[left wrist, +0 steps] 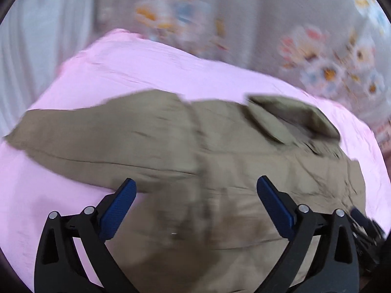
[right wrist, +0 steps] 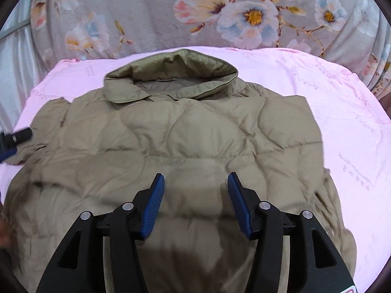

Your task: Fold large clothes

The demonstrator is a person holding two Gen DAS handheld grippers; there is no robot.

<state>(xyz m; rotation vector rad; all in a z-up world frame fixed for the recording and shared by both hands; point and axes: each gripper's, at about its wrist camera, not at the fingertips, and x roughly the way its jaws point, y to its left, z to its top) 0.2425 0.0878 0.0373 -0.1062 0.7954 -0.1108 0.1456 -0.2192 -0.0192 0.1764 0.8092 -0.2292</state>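
A khaki quilted jacket (right wrist: 185,131) lies spread on a pink sheet (right wrist: 342,122), its collar (right wrist: 171,73) at the far side. My right gripper (right wrist: 196,178) hovers open over the jacket's lower middle, with nothing between its blue pads. The left wrist view is blurred. There the jacket (left wrist: 220,146) stretches one sleeve (left wrist: 73,136) out to the left, and the collar (left wrist: 293,117) sits at the upper right. My left gripper (left wrist: 195,183) stands wide open above the jacket near where the sleeve joins the body, holding nothing.
The pink sheet (left wrist: 146,68) borders the jacket on all sides. Grey floral fabric (right wrist: 220,12) hangs behind the far edge. The left gripper's tip (right wrist: 17,138) shows at the left edge of the right wrist view, by the sleeve.
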